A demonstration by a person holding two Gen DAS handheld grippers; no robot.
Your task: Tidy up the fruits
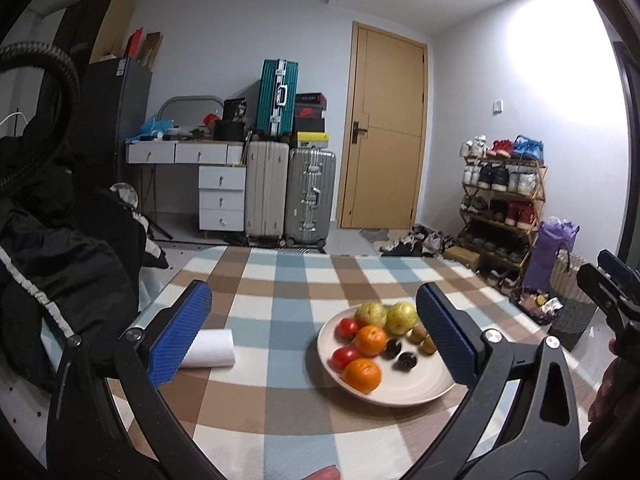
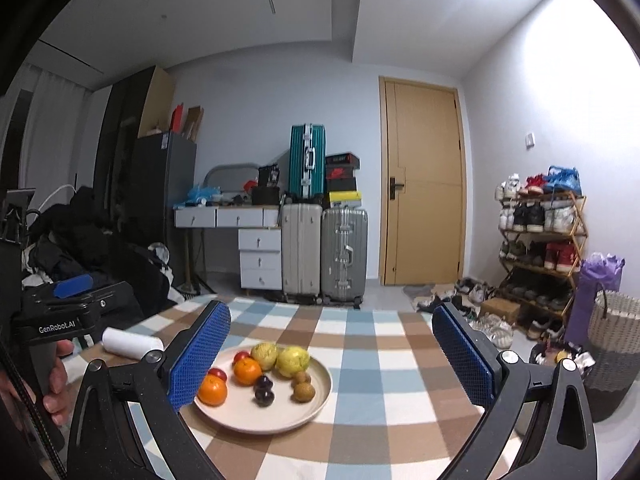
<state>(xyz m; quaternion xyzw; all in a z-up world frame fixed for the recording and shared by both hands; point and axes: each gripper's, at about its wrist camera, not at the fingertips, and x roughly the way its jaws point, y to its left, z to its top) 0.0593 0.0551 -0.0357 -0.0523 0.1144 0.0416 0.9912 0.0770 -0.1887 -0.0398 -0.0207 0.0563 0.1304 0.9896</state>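
**Fruit plate between two wide-open grippers**

The cream plate (image 1: 404, 394) sits on the checked tablecloth (image 1: 280, 304), lower centre-right in the left wrist view, carrying two oranges (image 1: 362, 375), two tomatoes (image 1: 344, 357), two yellow-green pears (image 1: 401, 317), two dark plums (image 1: 407, 360) and small brown fruits (image 1: 419, 333).

The right wrist view alone shows the left gripper's handle and the hand (image 2: 56, 384) around it at lower left. There the blue left pad hides part of the plate's (image 2: 280, 420) rim.

A white roll (image 1: 210, 348) lies left of the plate.

The left gripper (image 1: 314, 334) and the right gripper (image 2: 332, 354) both hover above the table, jaws spread wide, holding nothing.
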